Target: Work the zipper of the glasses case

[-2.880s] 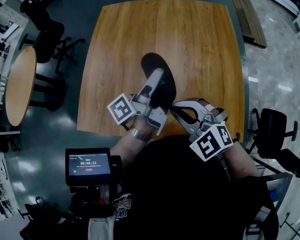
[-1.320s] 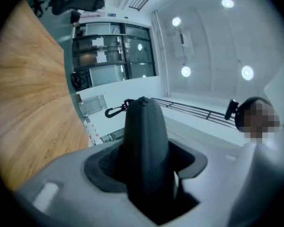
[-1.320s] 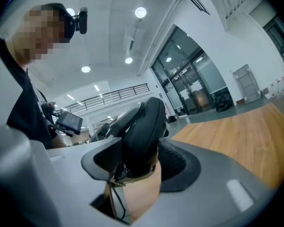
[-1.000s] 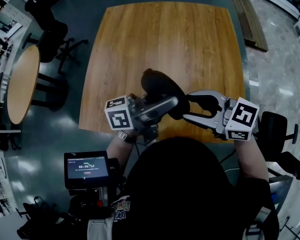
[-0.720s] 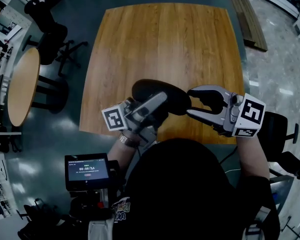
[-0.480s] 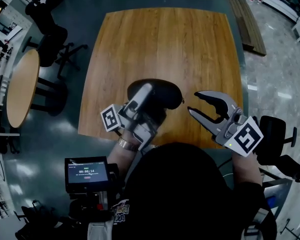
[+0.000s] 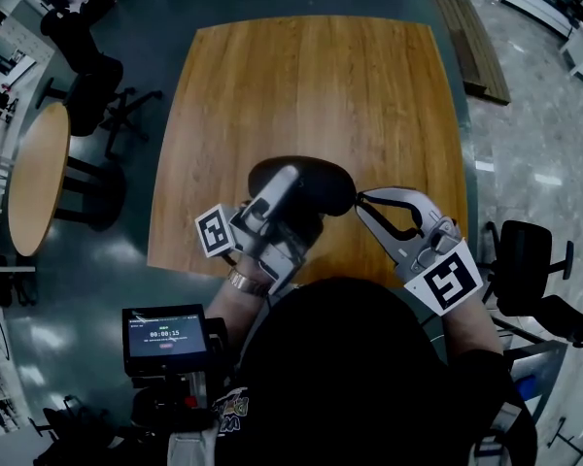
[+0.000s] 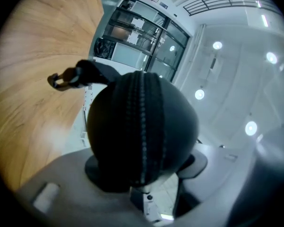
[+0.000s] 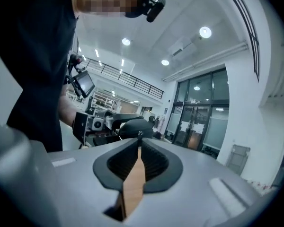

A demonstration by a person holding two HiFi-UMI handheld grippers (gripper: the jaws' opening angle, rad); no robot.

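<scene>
Before you is a square, warm-grained wooden table [image 7: 311, 85] on a glossy blue-grey floor [image 7: 165, 8]. Left of it stands a round wooden table [image 7: 34, 178], with black swivel chairs [image 7: 87, 76] at far left and another black chair [image 7: 525, 260] near right. A long wooden bench [image 7: 471, 37] lies far right on pale tiles [image 7: 544, 124]. Round ceiling lamps [image 9: 205, 31] shine above dark-framed glass doors [image 9: 199, 117].

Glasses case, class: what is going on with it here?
A person holds the glasses case over the wooden table with the left gripper, jaws shut on it. The right gripper has just been closing its jaws at the case's end, apparently on the zipper pull. The zipper looks closed.
</scene>
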